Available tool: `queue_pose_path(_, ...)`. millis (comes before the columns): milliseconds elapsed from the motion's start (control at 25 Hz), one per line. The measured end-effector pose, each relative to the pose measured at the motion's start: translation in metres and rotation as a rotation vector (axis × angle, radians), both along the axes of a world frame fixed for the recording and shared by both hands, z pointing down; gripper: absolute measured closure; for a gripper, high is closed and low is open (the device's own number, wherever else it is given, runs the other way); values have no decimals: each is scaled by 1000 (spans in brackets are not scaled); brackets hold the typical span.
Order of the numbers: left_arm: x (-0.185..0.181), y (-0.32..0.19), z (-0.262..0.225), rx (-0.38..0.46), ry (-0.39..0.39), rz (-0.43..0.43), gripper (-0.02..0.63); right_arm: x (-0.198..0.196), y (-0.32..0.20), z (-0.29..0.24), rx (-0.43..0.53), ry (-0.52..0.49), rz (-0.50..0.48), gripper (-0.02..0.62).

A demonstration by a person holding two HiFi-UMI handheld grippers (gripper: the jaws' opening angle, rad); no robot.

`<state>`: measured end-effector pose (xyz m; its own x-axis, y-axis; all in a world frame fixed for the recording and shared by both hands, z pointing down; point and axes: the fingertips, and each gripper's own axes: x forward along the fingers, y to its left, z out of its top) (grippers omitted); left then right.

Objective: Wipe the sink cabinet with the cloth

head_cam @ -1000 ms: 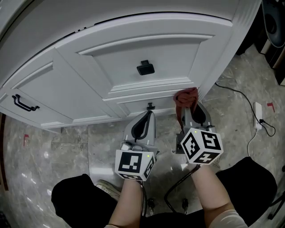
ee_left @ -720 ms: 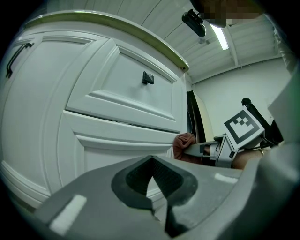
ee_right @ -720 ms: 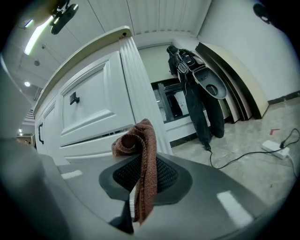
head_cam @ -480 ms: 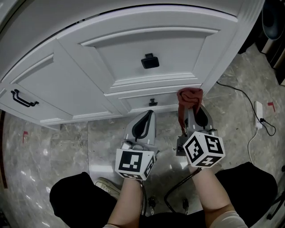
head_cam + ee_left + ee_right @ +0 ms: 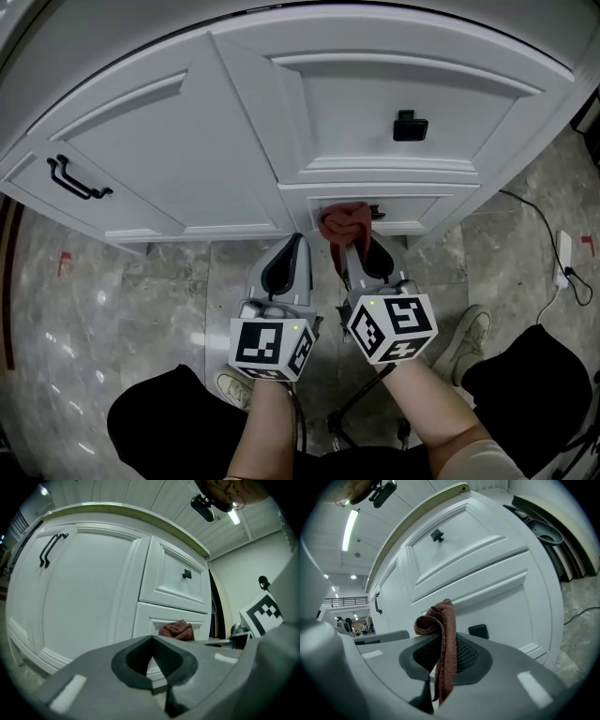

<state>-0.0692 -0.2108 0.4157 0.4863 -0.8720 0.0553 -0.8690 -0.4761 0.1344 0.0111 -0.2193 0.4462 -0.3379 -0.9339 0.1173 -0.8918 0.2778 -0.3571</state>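
Nearest the person, each forearm ends in a marker cube, the left one (image 5: 272, 347) and the right one (image 5: 392, 328) side by side over the grey marbled floor (image 5: 141, 309). A pale shoe (image 5: 466, 334) stands on that floor just right of the right cube. Ahead of its cube, the left gripper (image 5: 295, 242) (image 5: 152, 641) has its jaws pressed together with nothing between them, and it points at the cabinet base. The right gripper (image 5: 352, 240) (image 5: 443, 645), close beside it on its right, is clamped on the reddish-brown cloth (image 5: 345, 219) (image 5: 443, 620) (image 5: 177, 630). One end of the cloth hangs down between the ribbed pads, and the rest bunches in a fold above the jaw tips. Just beyond those tips is the white sink cabinet (image 5: 187, 141). The bunched cloth lies at the lower drawer front (image 5: 417, 208); whether it presses on the panel cannot be told. A small dark knob (image 5: 478, 631) on that drawer shows just right of the cloth. Above and farther from the right gripper is the upper drawer with its square black knob (image 5: 410, 126) (image 5: 437, 536). Beyond the left gripper and off to its left spreads the panelled door, with a black bar handle (image 5: 77, 178) (image 5: 49, 550) near its far edge. Well to the right of the right gripper, a thin cable (image 5: 548, 225) trails across the floor.
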Motion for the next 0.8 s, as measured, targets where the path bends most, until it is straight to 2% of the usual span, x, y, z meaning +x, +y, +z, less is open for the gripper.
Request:
queue_pose_path(280,-38,-6,6,-12,-11,-50,606,-61,-16,13,-28,8,-97,512)
queue_pose_path(440,-47,-11,11,-19,-4,-61,606,-63,-28,19,-31,13,-89,512)
queue_pose_path(800,-28,-8,16,-29,-5,-22,606,-49,-29,22,-31,13,-76,511)
